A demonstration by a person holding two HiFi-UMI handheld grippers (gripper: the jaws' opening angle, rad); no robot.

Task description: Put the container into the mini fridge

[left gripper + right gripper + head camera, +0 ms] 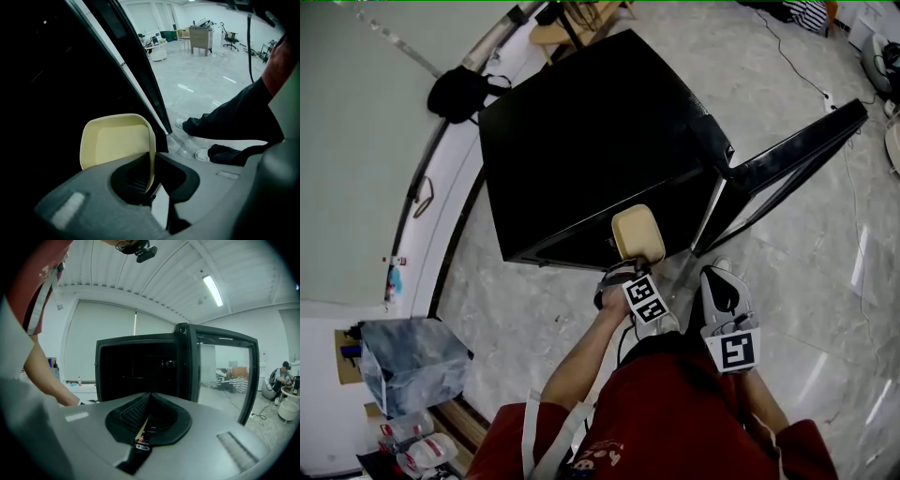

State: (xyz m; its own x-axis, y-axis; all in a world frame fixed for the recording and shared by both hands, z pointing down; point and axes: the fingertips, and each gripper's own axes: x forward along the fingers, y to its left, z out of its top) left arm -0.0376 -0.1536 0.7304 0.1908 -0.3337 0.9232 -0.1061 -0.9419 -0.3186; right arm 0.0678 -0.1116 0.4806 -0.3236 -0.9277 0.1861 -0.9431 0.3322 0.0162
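Observation:
A cream, empty container (637,232) (117,140) hangs in front of the open face of the black mini fridge (591,131). My left gripper (636,266) (151,161) points steeply down and is shut on the container's near rim. The fridge door (797,155) (220,371) stands swung open to the right. My right gripper (719,274) (149,395) is just right of the left one, level, facing the dark fridge interior (140,366). Its jaws are together with nothing between them.
A grey bin (412,361) stands on the floor at the left. On the white ledge behind the fridge sits a black bag (459,92). A cable (802,70) runs over the floor at the back right. The person's shoes (201,154) are beside the door.

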